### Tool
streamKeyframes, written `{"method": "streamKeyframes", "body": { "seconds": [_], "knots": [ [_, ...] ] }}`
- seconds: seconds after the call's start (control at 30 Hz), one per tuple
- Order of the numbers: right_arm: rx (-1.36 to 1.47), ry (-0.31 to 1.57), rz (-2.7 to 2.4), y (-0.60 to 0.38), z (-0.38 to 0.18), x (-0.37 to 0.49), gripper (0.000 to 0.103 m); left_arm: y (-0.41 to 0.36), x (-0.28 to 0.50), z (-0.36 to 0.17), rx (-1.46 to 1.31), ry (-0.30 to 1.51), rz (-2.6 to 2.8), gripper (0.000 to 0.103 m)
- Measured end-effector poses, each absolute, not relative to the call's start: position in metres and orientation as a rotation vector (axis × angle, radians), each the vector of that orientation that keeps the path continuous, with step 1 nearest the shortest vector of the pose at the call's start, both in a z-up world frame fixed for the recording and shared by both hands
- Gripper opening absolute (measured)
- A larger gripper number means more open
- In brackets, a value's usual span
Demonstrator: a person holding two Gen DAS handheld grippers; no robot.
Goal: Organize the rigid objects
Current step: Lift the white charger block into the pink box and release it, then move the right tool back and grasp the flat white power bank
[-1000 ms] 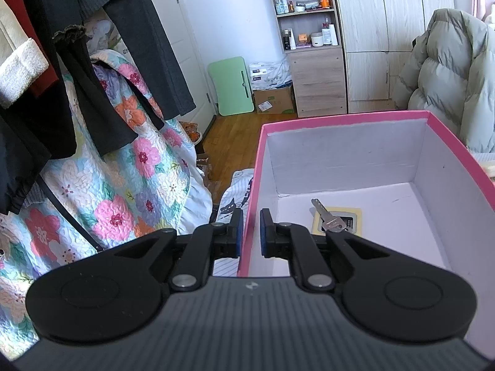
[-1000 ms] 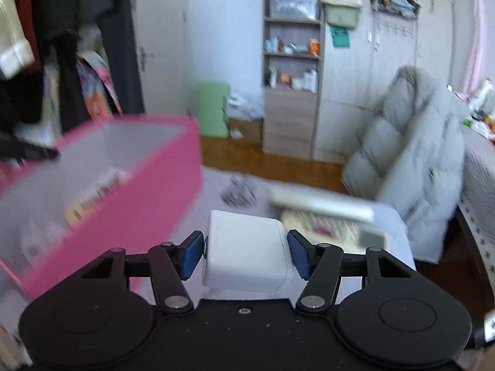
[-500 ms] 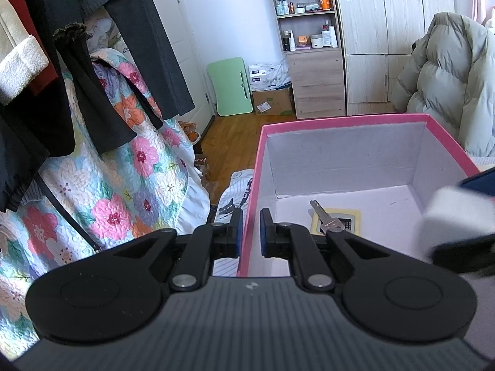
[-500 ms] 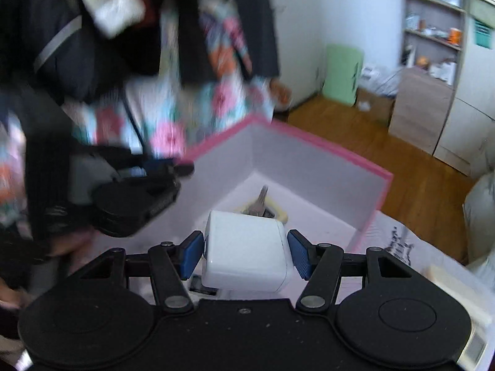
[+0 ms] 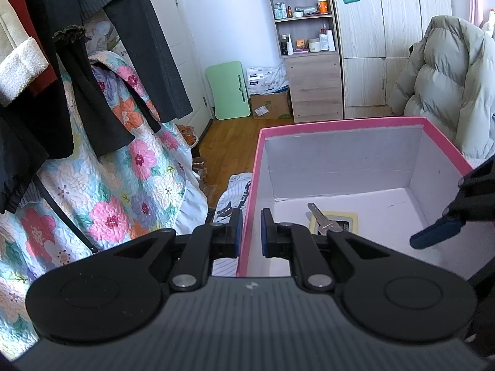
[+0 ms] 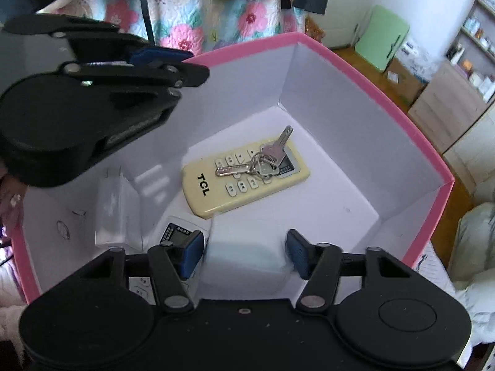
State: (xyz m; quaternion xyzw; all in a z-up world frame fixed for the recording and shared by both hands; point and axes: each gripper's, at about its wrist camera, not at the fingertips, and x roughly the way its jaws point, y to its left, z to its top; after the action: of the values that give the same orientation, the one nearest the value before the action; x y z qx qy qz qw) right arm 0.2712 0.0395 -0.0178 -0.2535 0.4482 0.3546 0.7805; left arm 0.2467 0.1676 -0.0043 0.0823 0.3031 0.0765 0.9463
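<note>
Right gripper point(image 6: 244, 253) hangs inside the pink box point(image 6: 386, 99), jaws closed on the white charger block point(image 6: 244, 259); left gripper point(image 5: 249, 232) is clamped on the box's near wall, steadying it. To do this well, I judge the block should go low over bare floor near the remote point(image 6: 244, 176) before release, clear of the keys point(image 6: 263, 160). Count in box: one remote, one bunch of at least two keys on it, one clear plastic case point(image 6: 114, 213), one charger block in the jaws.
</note>
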Motion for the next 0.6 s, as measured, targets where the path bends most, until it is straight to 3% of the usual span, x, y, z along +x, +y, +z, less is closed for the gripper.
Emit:
{"method": "streamKeyframes", "body": {
  "seconds": [0.33, 0.6],
  "knots": [
    [-0.302, 0.723, 0.674, -0.035, 0.041, 0.229, 0.063, 0.166, 0.246, -0.006, 0.174, 0.617, 0.155, 0.011],
    [-0.057, 0.744, 0.489, -0.133, 0.038, 0.194, 0.068, 0.166, 0.246, -0.007, 0.172, 0.617, 0.155, 0.011]
  ]
}}
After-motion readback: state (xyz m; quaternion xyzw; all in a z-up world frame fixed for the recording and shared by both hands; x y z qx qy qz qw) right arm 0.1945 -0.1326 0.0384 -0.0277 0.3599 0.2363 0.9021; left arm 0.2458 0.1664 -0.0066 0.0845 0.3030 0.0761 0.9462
